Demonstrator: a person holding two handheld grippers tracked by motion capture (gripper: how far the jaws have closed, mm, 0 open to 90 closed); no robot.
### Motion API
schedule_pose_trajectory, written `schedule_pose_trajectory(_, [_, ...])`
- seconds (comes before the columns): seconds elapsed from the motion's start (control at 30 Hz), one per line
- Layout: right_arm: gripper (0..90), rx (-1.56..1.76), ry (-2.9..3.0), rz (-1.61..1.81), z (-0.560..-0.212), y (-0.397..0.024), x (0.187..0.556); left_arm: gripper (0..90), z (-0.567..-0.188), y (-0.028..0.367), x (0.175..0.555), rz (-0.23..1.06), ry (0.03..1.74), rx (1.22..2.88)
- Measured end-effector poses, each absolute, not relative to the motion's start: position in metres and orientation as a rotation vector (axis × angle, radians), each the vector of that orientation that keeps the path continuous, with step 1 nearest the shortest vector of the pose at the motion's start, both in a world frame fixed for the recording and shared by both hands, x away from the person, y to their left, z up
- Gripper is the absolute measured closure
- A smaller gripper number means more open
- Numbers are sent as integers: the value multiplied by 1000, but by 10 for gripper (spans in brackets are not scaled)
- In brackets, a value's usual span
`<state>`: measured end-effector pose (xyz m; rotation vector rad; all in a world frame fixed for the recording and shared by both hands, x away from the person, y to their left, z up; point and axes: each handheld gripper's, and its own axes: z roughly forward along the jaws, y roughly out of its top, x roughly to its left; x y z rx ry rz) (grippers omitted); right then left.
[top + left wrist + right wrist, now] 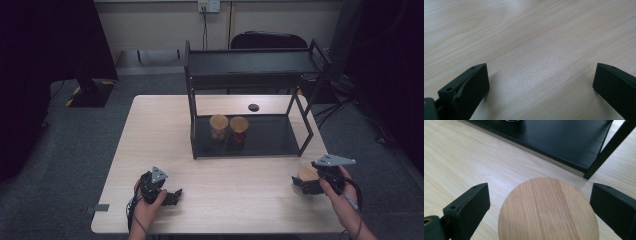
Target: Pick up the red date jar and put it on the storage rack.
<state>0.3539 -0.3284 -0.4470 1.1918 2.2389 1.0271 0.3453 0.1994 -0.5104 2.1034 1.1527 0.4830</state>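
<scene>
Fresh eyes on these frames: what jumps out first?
The black two-tier shelf at the table's far side, with two wooden-lidded jars side by side on its lower tier. Near the front right corner, the right gripper has open jaws around a third jar's round wooden lid. The left gripper hangs open above bare wood.

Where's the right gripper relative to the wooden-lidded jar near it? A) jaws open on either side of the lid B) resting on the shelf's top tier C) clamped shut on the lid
A: in the right gripper view the right gripper has its jaws spread, with a gap to the jar's wooden lid on each side.
</scene>
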Motion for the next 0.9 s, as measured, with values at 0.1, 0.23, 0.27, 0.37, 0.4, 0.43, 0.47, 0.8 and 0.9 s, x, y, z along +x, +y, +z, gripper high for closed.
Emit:
schedule_pose_trajectory(0.1, [24, 1195, 2242, 1031, -449, -332, 352, 2, -510, 199, 345, 483, 1152, 2104])
schedule_pose_trajectory(0.23, [24, 1201, 2247, 1032, -455, -335, 349, 2, -510, 200, 345, 483, 1152, 2105])
schedule_pose_trajectory(0.27, [24, 1201, 2248, 1029, -456, -335, 348, 2, -510, 199, 345, 483, 1152, 2104])
schedule_pose_trajectory(0.37, [25, 1211, 2243, 1035, -460, -337, 347, 2, -510, 199, 345, 483, 1153, 2104])
schedule_pose_trajectory(0.4, [24, 1213, 2243, 1033, -461, -338, 347, 2, -510, 199, 345, 483, 1152, 2104])
schedule_pose_trajectory(0.43, [24, 1217, 2243, 1037, -461, -338, 347, 2, -510, 200, 345, 483, 1152, 2105])
schedule_pose_trajectory(0.47, [24, 1217, 2240, 1038, -462, -339, 347, 2, -510, 199, 345, 483, 1152, 2104])
schedule_pose_trajectory(0.8, [22, 1218, 2236, 1055, -468, -342, 343, 2, -510, 199, 345, 483, 1153, 2104])
schedule_pose_trajectory(0.9, [21, 1219, 2235, 1059, -471, -344, 341, 2, -510, 200, 345, 483, 1152, 2105])
